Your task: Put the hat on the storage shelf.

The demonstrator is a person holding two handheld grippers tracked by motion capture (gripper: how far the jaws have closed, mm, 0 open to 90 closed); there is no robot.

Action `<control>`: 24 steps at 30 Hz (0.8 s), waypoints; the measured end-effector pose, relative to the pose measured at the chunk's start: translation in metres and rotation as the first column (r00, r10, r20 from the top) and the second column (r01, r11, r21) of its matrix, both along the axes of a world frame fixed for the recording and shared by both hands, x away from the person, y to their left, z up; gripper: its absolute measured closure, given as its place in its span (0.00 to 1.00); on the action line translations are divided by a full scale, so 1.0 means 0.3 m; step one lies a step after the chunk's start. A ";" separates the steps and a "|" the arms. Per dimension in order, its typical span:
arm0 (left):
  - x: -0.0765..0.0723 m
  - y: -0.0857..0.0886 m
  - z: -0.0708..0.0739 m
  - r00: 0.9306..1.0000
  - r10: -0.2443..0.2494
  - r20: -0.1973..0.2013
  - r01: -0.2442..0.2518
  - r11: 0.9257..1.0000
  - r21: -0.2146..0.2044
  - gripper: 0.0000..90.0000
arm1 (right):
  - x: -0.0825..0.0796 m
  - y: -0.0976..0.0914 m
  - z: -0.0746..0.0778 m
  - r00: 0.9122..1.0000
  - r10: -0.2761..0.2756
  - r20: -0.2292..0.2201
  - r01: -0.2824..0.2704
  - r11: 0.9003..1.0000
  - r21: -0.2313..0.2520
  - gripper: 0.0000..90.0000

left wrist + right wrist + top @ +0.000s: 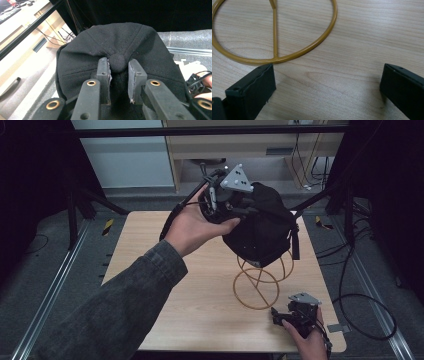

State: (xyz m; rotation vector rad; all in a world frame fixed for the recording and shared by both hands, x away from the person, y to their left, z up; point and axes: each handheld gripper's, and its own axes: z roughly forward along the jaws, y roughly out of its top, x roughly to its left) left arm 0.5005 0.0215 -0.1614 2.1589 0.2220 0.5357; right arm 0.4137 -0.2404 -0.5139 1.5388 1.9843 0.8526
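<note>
Black cap (265, 227) sat on the yellow wire stand (260, 280), its crown button pinched by the left gripper (118, 75) jaws, while the right gripper (327, 92) jaws gaped wide above the tabletop (200, 295).

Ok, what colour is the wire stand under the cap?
Mustard yellow. The stand shows best in the right gripper view, its base ring lying on the table.

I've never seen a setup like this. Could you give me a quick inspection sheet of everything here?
Surface: wooden table, bare around the stand.
Job's things: black cap sitting on a yellow wire stand.
Clutter: nothing seen.
Tongs: left tongs at the cap's top button, jaws either side; right tongs open, low over the table beside the stand's base ring.
Cables: black cable on the floor at right.
Surroundings: dark curtains, metal frame, cabinet behind.
</note>
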 end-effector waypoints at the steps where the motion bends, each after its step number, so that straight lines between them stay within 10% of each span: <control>1: 0.000 0.000 0.000 1.000 0.000 0.000 0.000 1.000 0.000 0.83 | 0.000 0.000 0.000 1.000 0.000 0.000 0.000 1.000 0.000 0.00; 24: 0.027 -0.123 -0.079 0.999 -0.018 -0.048 0.020 0.999 0.050 0.82 | 0.000 0.000 0.001 1.000 0.001 -0.001 -0.001 1.000 0.000 0.00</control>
